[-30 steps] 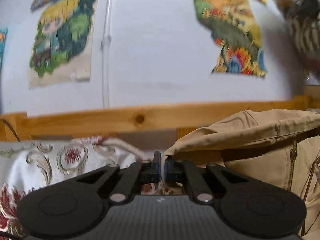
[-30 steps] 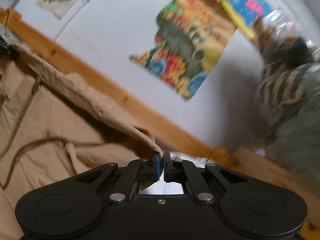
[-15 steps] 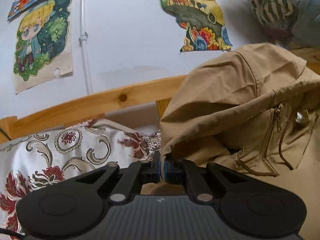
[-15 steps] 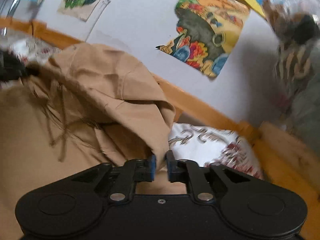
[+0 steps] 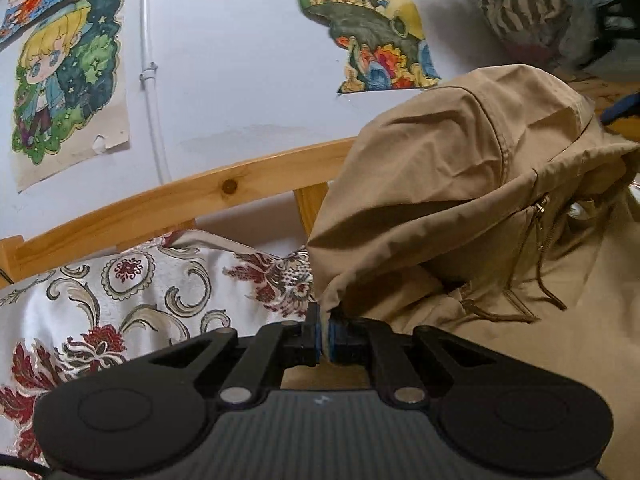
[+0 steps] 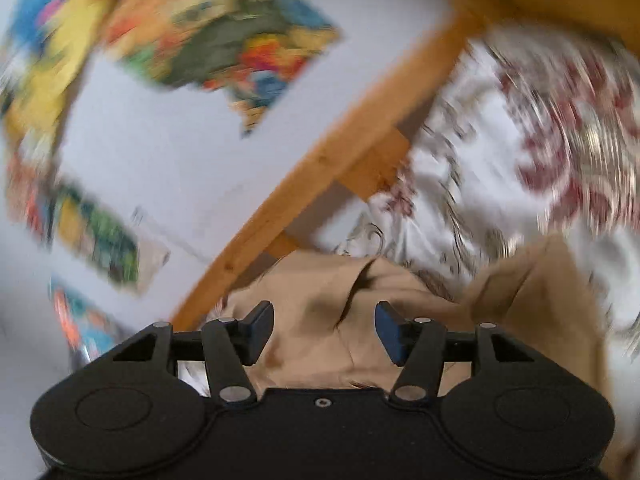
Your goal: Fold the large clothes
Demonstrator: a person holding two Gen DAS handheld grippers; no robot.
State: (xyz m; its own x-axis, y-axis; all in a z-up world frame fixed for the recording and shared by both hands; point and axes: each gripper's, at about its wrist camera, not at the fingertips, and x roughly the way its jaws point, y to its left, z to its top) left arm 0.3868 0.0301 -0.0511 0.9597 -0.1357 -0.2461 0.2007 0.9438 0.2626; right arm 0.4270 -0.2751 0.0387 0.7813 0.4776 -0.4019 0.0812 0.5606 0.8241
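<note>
Clamped tight, the left gripper point(image 5: 324, 334) pinches an edge of the tan hooded jacket point(image 5: 460, 184) between its 2 blue pads, the cloth rising straight out of the narrow slit between them. From that pinch the jacket spreads up and to the right across the left wrist view: its hood bulges high against the wall, a metal zipper point(image 5: 538, 220) runs down its front, and a dark drawcord point(image 5: 548, 292) dangles beside the zipper. The jacket lies on a white bedspread point(image 5: 120, 300) patterned with red flowers and grey scrolls, which shows to the left of the gripper. Behind runs a pale wooden bed rail point(image 5: 224, 188), and above it a white wall carries a cartoon poster point(image 5: 68, 76) and a torn, colourful picture point(image 5: 372, 36). The right gripper point(image 6: 324, 330) stands open, its jaws having just been opening; nothing is pressed between the pads, and the jacket point(image 6: 320, 300) lies crumpled below and beyond them, apart from both fingers. That view is strongly blurred and tilted, with the bed rail point(image 6: 320, 168) running diagonally and the bedspread point(image 6: 500, 160) at the upper right.
</note>
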